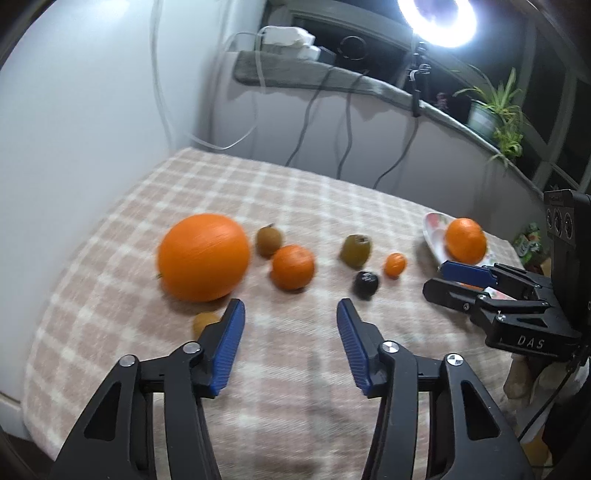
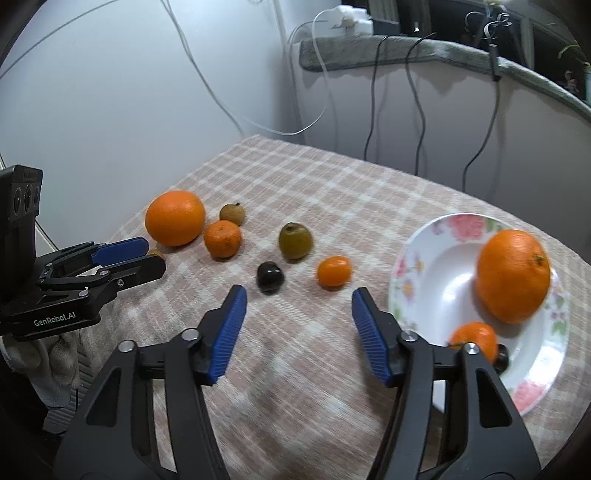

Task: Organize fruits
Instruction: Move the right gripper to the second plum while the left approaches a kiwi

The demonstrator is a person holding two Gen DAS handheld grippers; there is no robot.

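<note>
Plenty of clutter behind the checked woolly blanket [image 2: 332, 192]: dangling cables [image 2: 417, 110], a ring light [image 1: 437, 22] and a potted plant [image 1: 495, 110] on the ledge. On the cloth you've got a big glossy orange [image 2: 175, 218], a smaller mandarin [image 2: 222, 239], a brownish round fruit [image 2: 232, 214], a dull green fruit [image 2: 295, 240], a dark shiny plum [image 2: 270, 277] and a tiny kumquat [image 2: 334, 272]. The floral plate [image 2: 424, 266] on the right holds another orange [image 2: 512, 275] and a mandarin [image 2: 474, 338]. Your left gripper [image 1: 291, 306] and right gripper [image 2: 299, 295] both hang partly spread, blue ribbed pads gripping nothing.
</note>
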